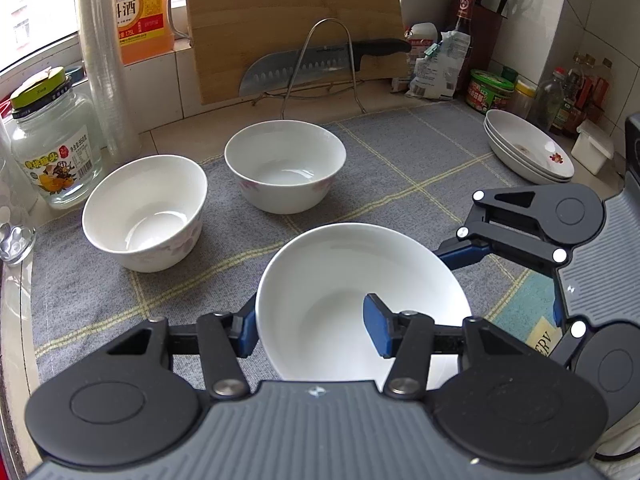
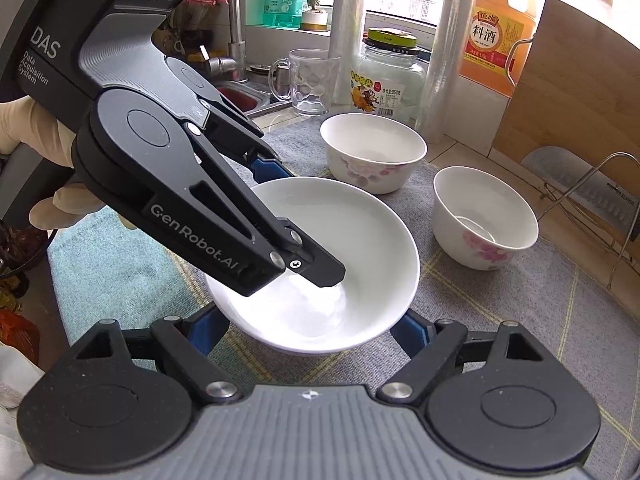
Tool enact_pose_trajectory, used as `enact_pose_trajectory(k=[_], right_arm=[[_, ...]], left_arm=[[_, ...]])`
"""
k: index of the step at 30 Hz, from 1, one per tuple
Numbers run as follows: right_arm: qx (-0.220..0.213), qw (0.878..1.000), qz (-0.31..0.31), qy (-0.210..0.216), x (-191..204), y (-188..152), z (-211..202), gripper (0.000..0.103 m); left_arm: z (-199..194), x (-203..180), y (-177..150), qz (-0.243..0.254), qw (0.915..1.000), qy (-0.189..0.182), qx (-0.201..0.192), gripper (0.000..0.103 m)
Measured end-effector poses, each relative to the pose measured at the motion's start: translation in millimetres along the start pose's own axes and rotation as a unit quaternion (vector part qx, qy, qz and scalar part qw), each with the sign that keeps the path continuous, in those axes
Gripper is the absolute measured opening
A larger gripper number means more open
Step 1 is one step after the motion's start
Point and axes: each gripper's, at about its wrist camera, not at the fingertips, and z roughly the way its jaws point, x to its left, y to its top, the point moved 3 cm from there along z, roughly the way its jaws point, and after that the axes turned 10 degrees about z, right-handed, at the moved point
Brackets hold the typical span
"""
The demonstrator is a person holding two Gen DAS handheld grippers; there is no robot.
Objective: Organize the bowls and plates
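In the left wrist view we see our left gripper (image 1: 312, 330) pinching the wall of the plain white bowl (image 1: 340, 280): one finger outside, one inside. Ahead of the fingers stand two flowered bowls (image 1: 144, 212), both empty, and far right a stack of plates (image 1: 528, 148). The right wrist view shows what the other cannot: a gloved hand (image 2: 36, 132), a glass mug (image 2: 308, 80) and a jar (image 2: 390, 76). There our right gripper (image 2: 308, 330) has its fingers on both sides of the white bowl; we cannot tell if they press. The bowl is empty.
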Motion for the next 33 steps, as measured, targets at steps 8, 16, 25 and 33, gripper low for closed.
enact_pose_trajectory(k=[8,16,25,33], right_arm=[[0.0,1.0,0.014,-0.013,-15.9,-10.0,-15.3,0.089],[0.001,0.998,0.042,-0.042,-41.7,-25.9,-34.7,0.09],[0.005,0.994,0.076,-0.08,-72.2,-46.4,-55.3,0.089],[0.014,0.989,0.098,-0.108,-96.2,-59.0,-65.8,0.09]], left_arm=[[11.1,-23.0,16.8,0.019,0.9996,-0.019,-0.004,0.052],[31.6,-50.0,38.0,0.047,0.9977,-0.049,-0.007,0.052],[55.0,-81.3,60.8,0.079,0.9933,-0.083,-0.013,0.052],[72.6,-100.2,74.2,0.096,0.9895,-0.107,-0.016,0.052]])
